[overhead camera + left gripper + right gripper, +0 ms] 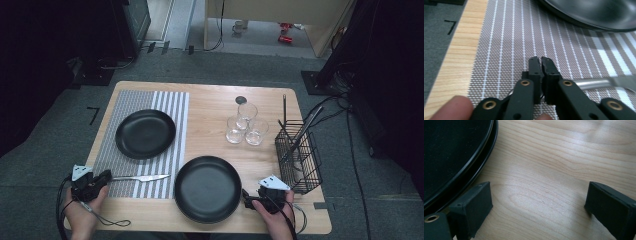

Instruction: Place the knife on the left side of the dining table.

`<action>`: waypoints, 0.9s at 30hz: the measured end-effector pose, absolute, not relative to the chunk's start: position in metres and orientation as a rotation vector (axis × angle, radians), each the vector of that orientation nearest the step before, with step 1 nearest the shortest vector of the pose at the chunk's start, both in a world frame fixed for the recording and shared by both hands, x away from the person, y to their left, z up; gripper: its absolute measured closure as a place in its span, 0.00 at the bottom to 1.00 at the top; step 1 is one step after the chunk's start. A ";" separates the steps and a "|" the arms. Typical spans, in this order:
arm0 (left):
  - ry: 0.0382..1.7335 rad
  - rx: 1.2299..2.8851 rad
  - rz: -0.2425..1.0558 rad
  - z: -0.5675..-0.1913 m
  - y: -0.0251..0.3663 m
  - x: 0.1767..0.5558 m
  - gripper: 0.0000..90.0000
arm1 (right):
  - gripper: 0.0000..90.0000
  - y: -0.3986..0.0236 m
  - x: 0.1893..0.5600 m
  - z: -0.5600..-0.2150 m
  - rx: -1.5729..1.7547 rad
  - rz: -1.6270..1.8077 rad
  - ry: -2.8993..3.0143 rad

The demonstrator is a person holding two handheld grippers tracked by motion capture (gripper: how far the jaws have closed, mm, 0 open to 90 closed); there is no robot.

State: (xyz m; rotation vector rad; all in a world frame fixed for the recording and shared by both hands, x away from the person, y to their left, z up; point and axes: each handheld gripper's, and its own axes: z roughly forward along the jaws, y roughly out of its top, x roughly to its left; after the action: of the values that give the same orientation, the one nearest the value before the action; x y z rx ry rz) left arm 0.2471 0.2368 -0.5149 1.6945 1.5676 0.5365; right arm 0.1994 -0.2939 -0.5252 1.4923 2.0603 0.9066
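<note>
Woven striped placemat (125, 150), shiny metal knife (142, 178), glossy black plate (207, 189)

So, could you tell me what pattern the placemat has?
Grey weave with white stripes on the placemat, clearest in the left gripper view.

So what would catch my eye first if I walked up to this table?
Two black plates: one on the striped placemat at far left, another on bare wood at the near edge. A knife lies on the mat by the left hand-held gripper; three glasses cluster beside a wire basket.

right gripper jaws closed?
No. In the right gripper view the right gripper has its jaws wide apart over bare table.
</note>
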 end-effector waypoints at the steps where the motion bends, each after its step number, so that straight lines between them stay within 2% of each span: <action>1: 1.560 1.703 0.538 -0.515 0.233 0.248 0.93 | 0.08 -0.294 0.199 -0.525 1.492 0.907 2.060; 10: 1.450 1.795 0.506 -0.517 0.192 0.256 0.94 | 0.08 -0.294 0.199 -0.525 1.492 0.906 2.060; 16: 1.424 1.802 0.478 -0.517 0.188 0.250 0.97 | 0.08 -0.294 0.199 -0.525 1.492 0.906 2.060; 27: 1.409 1.797 0.458 -0.518 0.189 0.248 0.92 | 0.08 -0.294 0.199 -0.525 1.492 0.906 2.060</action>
State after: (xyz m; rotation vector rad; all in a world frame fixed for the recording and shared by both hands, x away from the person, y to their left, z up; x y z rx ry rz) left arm 0.2477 0.1895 -0.5177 1.7966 1.4093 0.4576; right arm 0.1994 -0.2938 -0.5253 1.4922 2.0602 0.9062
